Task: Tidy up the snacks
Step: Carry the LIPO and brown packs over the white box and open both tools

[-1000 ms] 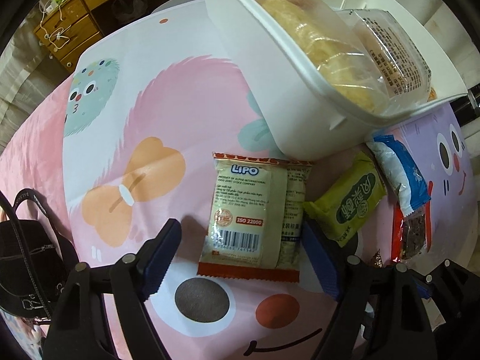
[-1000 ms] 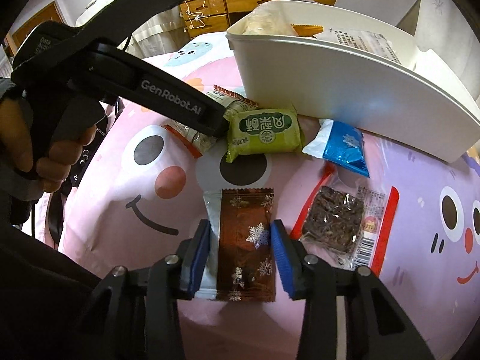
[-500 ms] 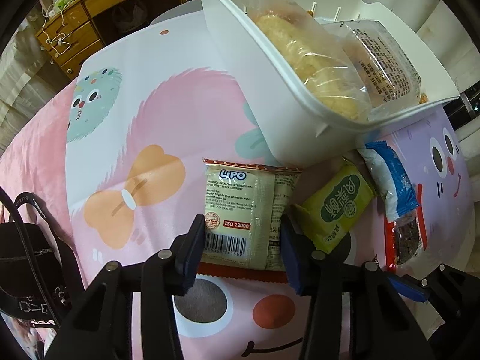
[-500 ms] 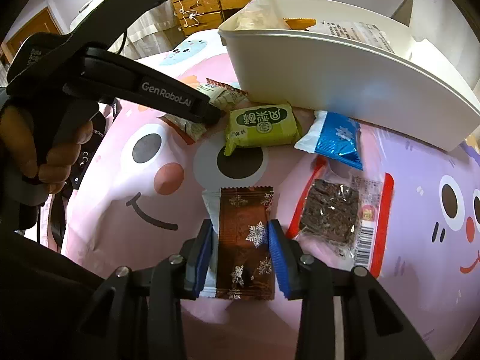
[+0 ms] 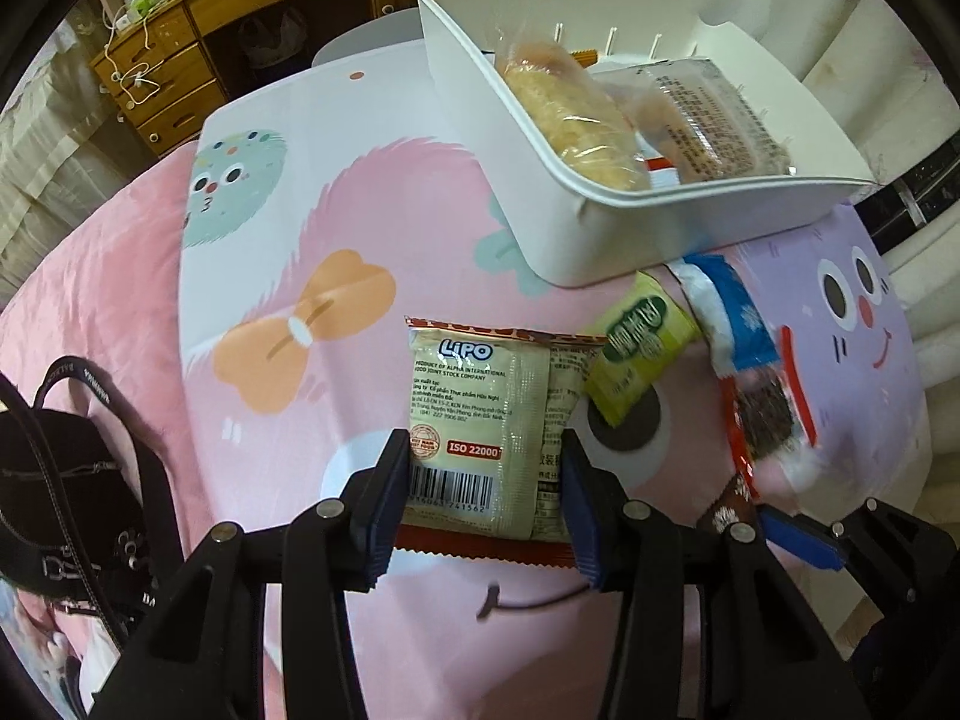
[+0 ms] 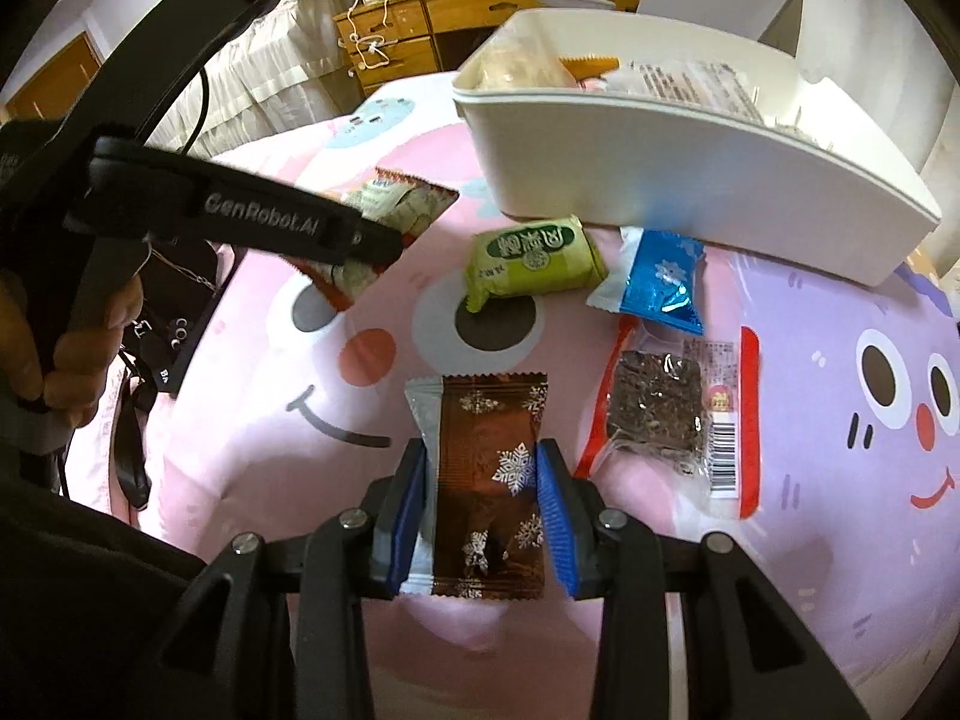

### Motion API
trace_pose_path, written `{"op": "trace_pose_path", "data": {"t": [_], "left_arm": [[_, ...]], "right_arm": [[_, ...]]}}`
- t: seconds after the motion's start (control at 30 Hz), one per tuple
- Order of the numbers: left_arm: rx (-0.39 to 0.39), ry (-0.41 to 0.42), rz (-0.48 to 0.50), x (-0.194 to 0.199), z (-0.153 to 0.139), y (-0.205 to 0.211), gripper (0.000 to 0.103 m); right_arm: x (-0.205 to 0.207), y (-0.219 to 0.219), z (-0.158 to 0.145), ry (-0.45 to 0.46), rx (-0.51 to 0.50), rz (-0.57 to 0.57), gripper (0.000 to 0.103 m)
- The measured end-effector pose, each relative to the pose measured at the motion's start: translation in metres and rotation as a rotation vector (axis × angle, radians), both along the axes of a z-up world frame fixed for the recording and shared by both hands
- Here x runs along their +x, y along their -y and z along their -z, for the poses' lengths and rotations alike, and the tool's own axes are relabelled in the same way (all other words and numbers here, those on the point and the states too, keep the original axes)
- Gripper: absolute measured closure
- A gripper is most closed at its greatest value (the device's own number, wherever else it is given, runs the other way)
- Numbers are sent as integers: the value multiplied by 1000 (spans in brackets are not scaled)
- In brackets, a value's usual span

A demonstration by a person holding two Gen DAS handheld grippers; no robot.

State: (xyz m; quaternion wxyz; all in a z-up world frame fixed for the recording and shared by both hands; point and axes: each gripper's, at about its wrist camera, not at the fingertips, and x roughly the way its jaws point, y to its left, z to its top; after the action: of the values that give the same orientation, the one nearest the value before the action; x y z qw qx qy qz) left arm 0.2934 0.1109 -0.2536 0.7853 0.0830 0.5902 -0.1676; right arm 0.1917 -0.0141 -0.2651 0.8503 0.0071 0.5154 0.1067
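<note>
Nearest, the left gripper [image 5: 485, 498] is clenched on a cream Lipo packet [image 5: 492, 420], its blue pads pressing both long edges, and the right gripper [image 6: 483, 516] clamps a brown snowflake wrapper [image 6: 487, 462] the same way. Just beyond, three loose snacks lie on the cartoon tablecloth [image 6: 840, 516]: one green packet [image 6: 531, 261], one blue wrapper [image 6: 660, 282] and one clear red-edged pack [image 6: 666, 414] holding a dark bar. Farther back sits one white bin [image 6: 660, 174], touching the green packet's far side in the left view; inside it lie two clear-wrapped pastries [image 5: 570, 114], side by side, with something orange behind them that is too hidden to name
</note>
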Motion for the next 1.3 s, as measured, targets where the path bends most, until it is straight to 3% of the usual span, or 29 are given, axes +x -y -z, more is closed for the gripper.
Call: {"op": "trace_pose_path", "data": {"t": [0.43, 0.7, 1.0, 1.3], "left_arm": [[-42, 47, 8, -70, -62, -18, 57], [-58, 69, 3, -90, -94, -24, 57], [-61, 50, -29, -87, -117, -8, 57], [-88, 81, -107, -65, -146, 23, 57]], "right_arm": [[-38, 1, -41, 80, -25, 54, 67], [-58, 15, -66, 112, -69, 129, 67], [-57, 54, -99, 153, -77, 176, 67], [-29, 101, -132, 189, -94, 138, 67]]}}
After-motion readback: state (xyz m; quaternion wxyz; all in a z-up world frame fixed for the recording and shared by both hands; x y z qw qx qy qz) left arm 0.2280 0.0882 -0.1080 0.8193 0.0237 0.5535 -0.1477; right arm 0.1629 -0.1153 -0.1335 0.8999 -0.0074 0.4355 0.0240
